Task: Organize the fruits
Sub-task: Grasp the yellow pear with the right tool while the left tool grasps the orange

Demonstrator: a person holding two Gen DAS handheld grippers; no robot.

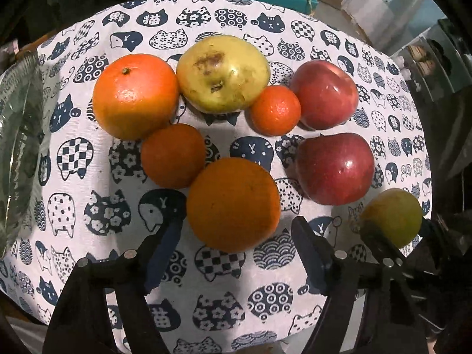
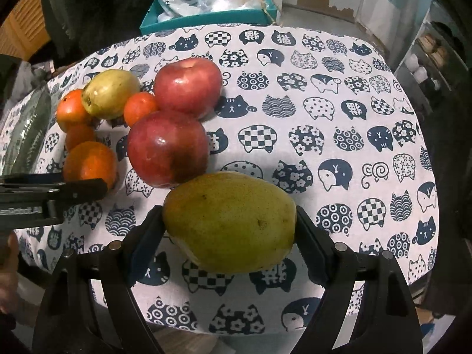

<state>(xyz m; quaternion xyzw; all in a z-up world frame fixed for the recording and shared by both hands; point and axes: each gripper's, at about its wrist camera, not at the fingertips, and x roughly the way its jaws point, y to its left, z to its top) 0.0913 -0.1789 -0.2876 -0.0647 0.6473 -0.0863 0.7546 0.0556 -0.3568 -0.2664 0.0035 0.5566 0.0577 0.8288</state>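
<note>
Between the right gripper's (image 2: 228,230) matt black plastic fingers (image 2: 309,253), the green pear (image 2: 230,221) looks dull and finely speckled. Just beyond it, the red apple (image 2: 168,147) is glossy, on a woven printed tablecloth (image 2: 339,135).

On the tabletop (image 1: 242,280) the fruits were gathered in one cluster: an orange (image 1: 135,96) at far left, a pear (image 1: 222,73) touching it on the right, then a small mandarin (image 1: 275,109) and an apple (image 1: 326,94). A second apple (image 1: 334,168) lay in front of that one. A second pear (image 2: 230,221) was held between the right tool (image 2: 228,230) fingers, just before the second apple.
</note>
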